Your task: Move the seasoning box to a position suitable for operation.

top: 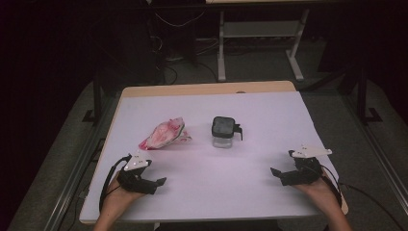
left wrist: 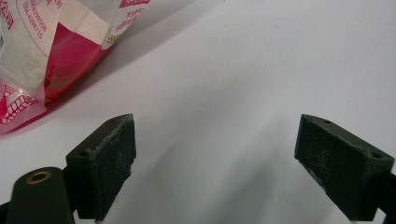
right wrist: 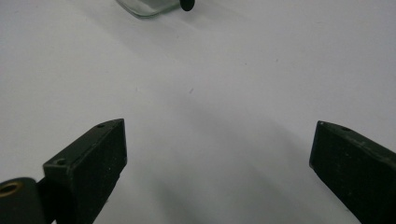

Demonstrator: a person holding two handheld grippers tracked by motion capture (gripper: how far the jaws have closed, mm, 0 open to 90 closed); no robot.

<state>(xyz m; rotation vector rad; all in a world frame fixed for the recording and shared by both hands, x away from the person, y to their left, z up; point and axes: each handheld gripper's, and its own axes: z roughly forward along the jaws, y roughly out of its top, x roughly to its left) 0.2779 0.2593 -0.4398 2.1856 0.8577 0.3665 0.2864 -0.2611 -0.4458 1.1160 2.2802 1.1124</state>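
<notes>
The left gripper (top: pixel 153 183) rests at the near left of the table (top: pixel 211 192), jaws spread wide and released, with nothing between the pads (left wrist: pixel 109 163). The pink-and-white bag (top: pixel 165 134) lies flat on the table just ahead of it, near but not touched; in the left gripper view its printed corner (left wrist: pixel 51 56) sits up and to the left of the jaws. To take it well, approach low along the table, bracket a crumpled edge between both pads, and close only once film sits squarely between them, since loose film is likely to slip. The clear container with a dark lid (top: pixel 223 131) stands upright at the centre, apart from the bag. The right gripper (top: pixel 284 174) rests at the near right, also released and empty, well apart from the container (right wrist: pixel 149 7); keep it clear until the bag is secured.
</notes>
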